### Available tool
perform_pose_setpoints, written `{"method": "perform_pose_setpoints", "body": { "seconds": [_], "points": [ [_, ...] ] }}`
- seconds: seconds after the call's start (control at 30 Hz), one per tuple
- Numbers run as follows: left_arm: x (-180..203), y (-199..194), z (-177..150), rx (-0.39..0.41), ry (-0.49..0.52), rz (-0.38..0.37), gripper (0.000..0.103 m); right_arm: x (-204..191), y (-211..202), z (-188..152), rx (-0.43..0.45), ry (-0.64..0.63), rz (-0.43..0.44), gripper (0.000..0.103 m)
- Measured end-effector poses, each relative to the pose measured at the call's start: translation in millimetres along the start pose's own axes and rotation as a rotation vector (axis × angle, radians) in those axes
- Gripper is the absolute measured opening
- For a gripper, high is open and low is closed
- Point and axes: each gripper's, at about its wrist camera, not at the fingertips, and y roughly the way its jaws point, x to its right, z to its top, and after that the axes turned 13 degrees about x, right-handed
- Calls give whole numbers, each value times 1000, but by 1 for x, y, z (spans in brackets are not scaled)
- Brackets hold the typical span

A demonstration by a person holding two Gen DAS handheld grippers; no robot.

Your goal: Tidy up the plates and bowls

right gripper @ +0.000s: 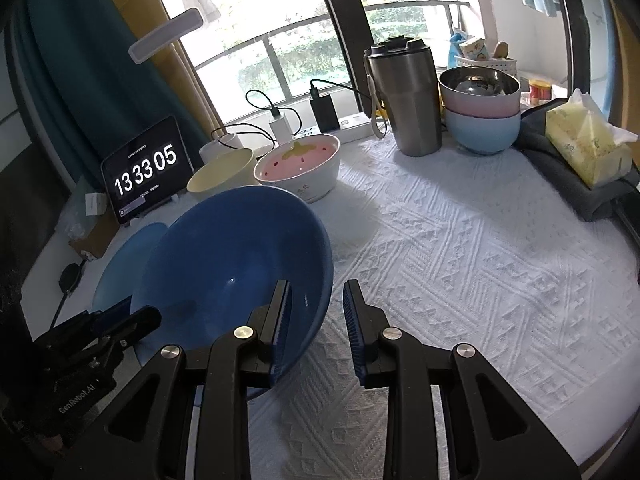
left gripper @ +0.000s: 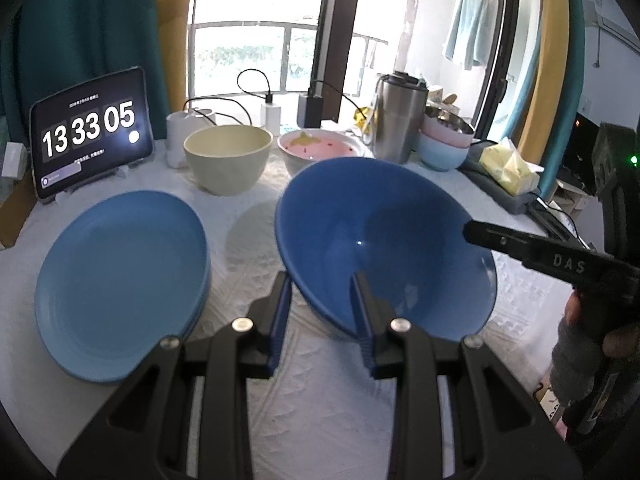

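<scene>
A dark blue bowl [left gripper: 384, 240] is tilted on the white cloth, its near rim between the fingers of my left gripper [left gripper: 322, 276], one finger inside and one outside. The jaws look closed on the rim. The bowl also shows in the right wrist view [right gripper: 236, 264]. My right gripper [right gripper: 316, 286] is open and empty, its left finger over the bowl's right rim, not gripping. A stack of light blue plates [left gripper: 124, 280] lies left of the bowl. A cream bowl [left gripper: 228, 160] and a pink-lined bowl [left gripper: 316, 148] stand behind.
A tablet clock [left gripper: 92, 132] stands at the back left. A steel tumbler [right gripper: 408, 100], stacked pink and blue bowls [right gripper: 482, 116] and a tissue pack [right gripper: 588, 144] stand at the back right. Chargers and cables lie along the window edge.
</scene>
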Motion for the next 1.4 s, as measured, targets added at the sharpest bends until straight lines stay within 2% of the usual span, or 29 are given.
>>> {"method": "perform_pose_setpoints", "body": {
  "seconds": [0.3,0.53,0.67,0.87,1.2,1.4],
  "points": [
    [-1,5,2,-11,16,7,33,-2,1,3,2,-4,5,28],
    [-1,8,2,-41,6,-32,36,-4,-2,8,12,-8,4,29],
    [-3,-1,5,-13,10,-32,44,-2,-2,10,15,-9,0,29],
    [-12,-12,16,34,5,-11,45,-3,-1,12,18,-15,-4,29],
    [-29,-5,50,86,-10,15,45,-3,3,26,30,-45,-14,29],
    [-30,7,68,81,-5,1,46,-1,9,38,38,-60,-20,29]
  ]
}}
